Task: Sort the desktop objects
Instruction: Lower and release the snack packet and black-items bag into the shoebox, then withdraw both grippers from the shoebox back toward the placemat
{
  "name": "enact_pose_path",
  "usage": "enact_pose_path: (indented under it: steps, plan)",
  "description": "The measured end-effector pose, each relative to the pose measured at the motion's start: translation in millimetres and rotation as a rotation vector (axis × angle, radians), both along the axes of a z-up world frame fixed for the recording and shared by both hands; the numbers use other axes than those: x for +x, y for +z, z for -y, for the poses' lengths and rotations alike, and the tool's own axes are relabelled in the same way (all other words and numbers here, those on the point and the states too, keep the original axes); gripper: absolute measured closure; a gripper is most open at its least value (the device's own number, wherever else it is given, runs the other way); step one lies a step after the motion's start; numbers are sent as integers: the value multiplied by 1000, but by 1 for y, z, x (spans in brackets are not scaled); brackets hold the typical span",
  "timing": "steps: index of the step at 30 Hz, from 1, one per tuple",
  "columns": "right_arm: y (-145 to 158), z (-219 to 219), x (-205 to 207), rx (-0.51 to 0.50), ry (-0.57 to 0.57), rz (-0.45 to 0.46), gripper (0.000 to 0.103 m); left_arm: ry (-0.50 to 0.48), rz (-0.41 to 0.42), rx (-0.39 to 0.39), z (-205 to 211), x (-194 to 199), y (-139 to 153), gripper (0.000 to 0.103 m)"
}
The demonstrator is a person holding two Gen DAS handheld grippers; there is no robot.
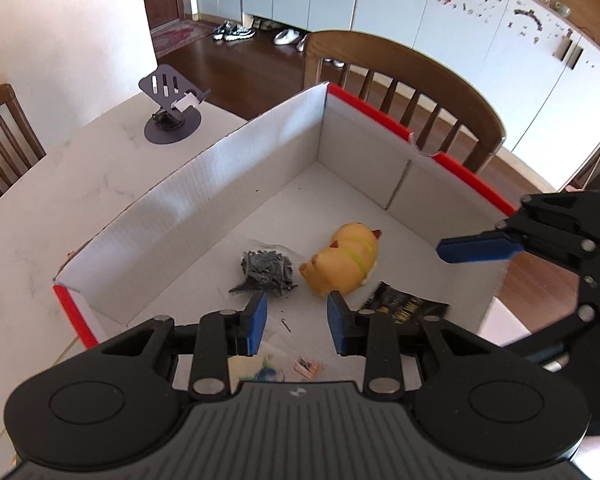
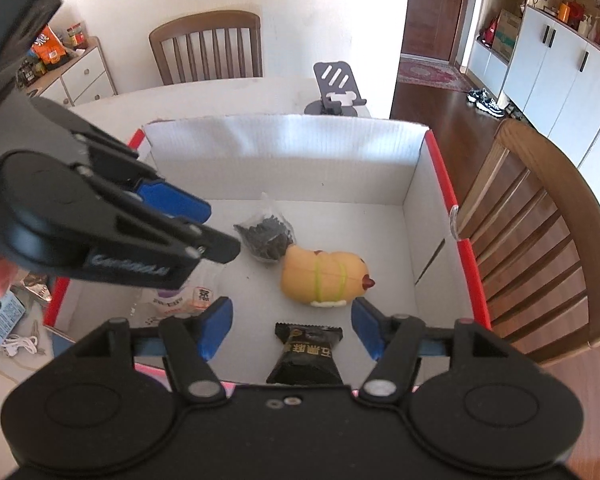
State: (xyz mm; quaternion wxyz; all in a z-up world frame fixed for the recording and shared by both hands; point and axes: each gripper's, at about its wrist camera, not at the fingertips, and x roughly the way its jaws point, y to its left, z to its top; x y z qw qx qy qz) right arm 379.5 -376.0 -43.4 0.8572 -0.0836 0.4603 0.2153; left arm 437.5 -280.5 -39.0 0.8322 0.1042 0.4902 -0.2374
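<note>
Matt corrugated cardboard box (image 2: pixel 284 136); inside it, a smooth, seemingly rubbery yellow toy (image 2: pixel 324 276) and glossy black foil packet (image 2: pixel 306 350).

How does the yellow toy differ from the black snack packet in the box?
The yellow toy is rounded and bulky, lying on its side mid-box; the black snack packet is flat, printed with lettering, near the front wall. Both rest on the floor of the box, apart, gripped by nothing.
</note>
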Motion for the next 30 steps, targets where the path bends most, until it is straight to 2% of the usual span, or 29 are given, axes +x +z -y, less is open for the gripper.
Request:
enact_pose_path:
  steps: [8, 11, 12, 14, 15, 20, 30]
  plan:
    - [13, 1, -16, 33, -17, 27, 30, -35, 66, -7, -15, -35, 26, 72]
    - [17, -1, -24, 44, -23, 42, 28, -36, 76, -32, -23, -47, 35, 71]
    - [18, -1, -27, 47, -24, 45, 28, -36, 82, -39, -26, -51, 37, 68]
    - [19, -3, -31, 50, -29, 47, 27, -25, 112, -45, -32, -61, 42, 40]
    - [19, -4, -34, 50, -27, 46, 27, -18, 132, -47, -35, -66, 44, 35]
    - [21, -5, -47, 57, -43, 46, 24, -10, 174, -67, -52, -84, 55, 33]
    - [36, -30, -81, 64, -13, 115, 15, 75, 169, -141, -108, -108, 68, 17]
